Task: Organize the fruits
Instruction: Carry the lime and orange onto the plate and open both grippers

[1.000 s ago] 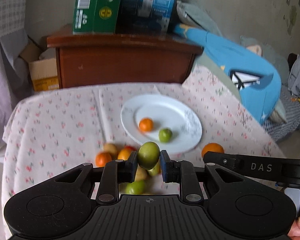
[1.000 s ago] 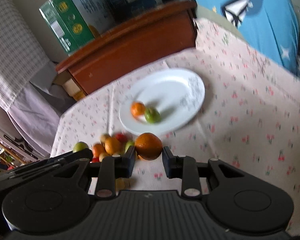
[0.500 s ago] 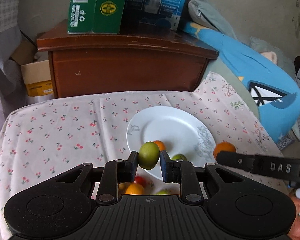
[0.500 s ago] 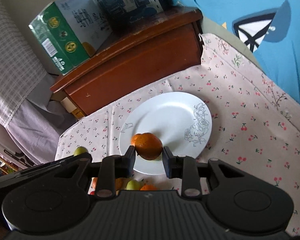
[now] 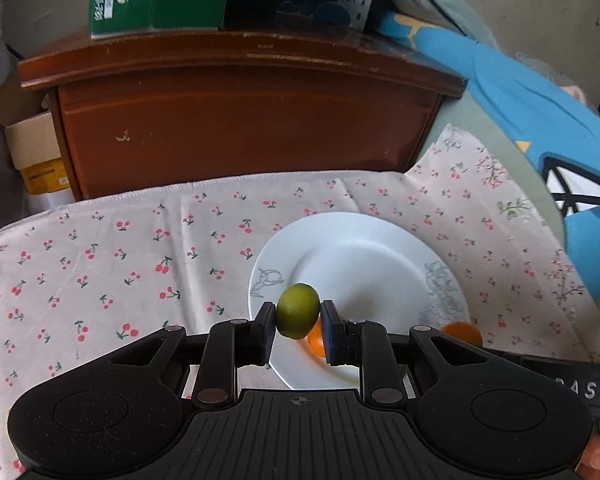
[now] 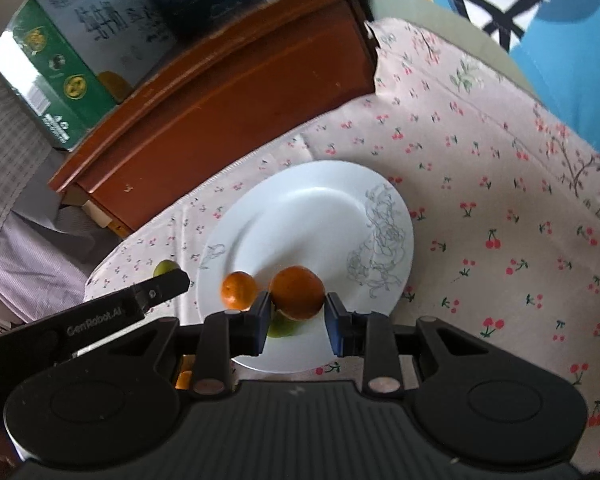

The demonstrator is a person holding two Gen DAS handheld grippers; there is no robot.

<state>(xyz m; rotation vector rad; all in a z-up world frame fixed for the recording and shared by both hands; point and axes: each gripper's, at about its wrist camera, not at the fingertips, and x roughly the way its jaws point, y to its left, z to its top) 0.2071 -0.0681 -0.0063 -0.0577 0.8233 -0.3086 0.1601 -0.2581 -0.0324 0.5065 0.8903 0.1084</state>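
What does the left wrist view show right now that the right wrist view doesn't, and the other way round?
Only the left wrist view shows the left gripper shut on a green fruit and a cardboard box beside the cabinet. Only the right wrist view shows the right gripper shut on an orange, with a second green fruit on the plate beneath it. Both show the white plate and the small orange on it.

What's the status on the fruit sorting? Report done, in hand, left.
Done: a small orange and a green fruit already lie on the white plate.
In hand: the left gripper clamps a green fruit and the right gripper clamps an orange, both over the plate.
Left: release both. More fruit peeks from under the right gripper's body, off the plate; how many is hidden.
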